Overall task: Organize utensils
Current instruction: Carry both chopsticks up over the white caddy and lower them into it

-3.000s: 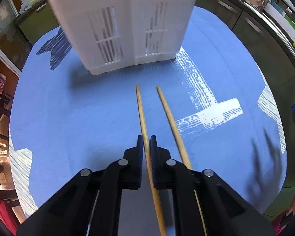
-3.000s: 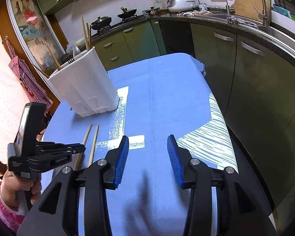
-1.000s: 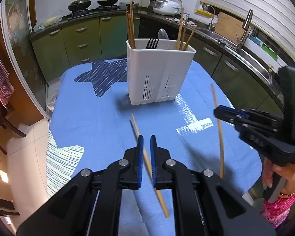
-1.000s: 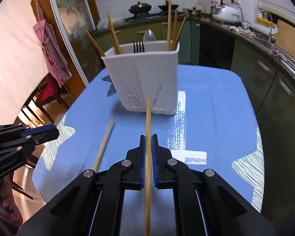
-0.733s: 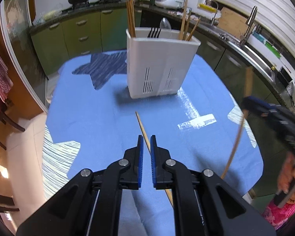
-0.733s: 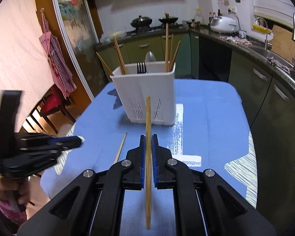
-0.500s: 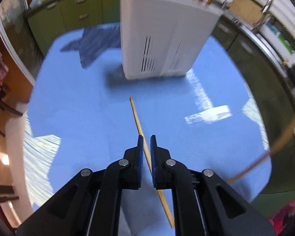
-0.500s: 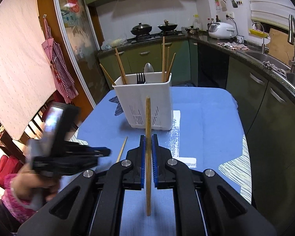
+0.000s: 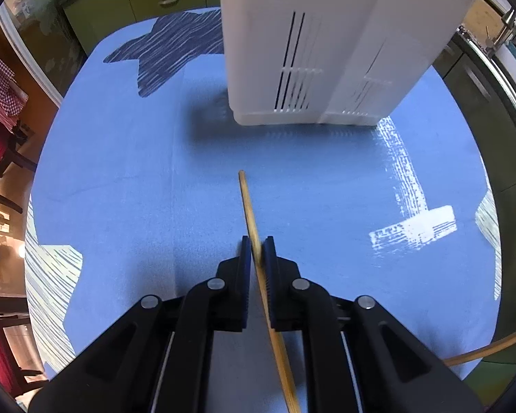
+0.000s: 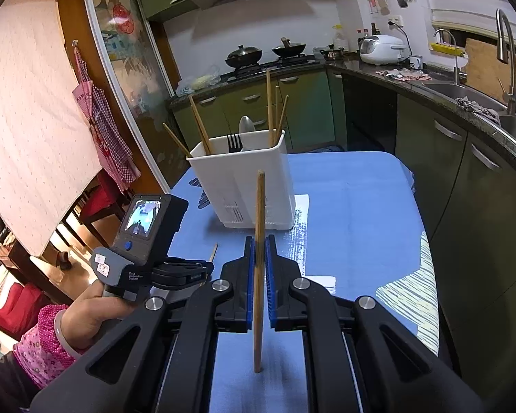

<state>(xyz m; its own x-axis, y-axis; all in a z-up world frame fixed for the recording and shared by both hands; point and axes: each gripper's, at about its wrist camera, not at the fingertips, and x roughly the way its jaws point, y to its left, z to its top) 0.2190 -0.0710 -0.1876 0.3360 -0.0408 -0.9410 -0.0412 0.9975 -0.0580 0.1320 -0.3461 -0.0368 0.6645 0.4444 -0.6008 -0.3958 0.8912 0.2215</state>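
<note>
The left gripper [image 9: 257,253] has dropped back to the blue tablecloth [image 9: 120,189] over the last second, and its jaws are now sitting close around the chopstick lying there [image 9: 249,213]; whether they are actually pinching it cannot be told. That suggests the second pickup is starting. The right gripper [image 10: 259,253] is still pinching the other chopstick [image 10: 259,241], holding it upright in the air, near the white utensil holder [image 10: 244,186] standing at the far side. The right wrist view is showing what the left cannot: the holder's open top with chopsticks, a fork [image 10: 235,143] and a spoon [image 10: 247,129] already inside. The left view is showing the lying chopstick's full length, mostly hidden in the right view.
</note>
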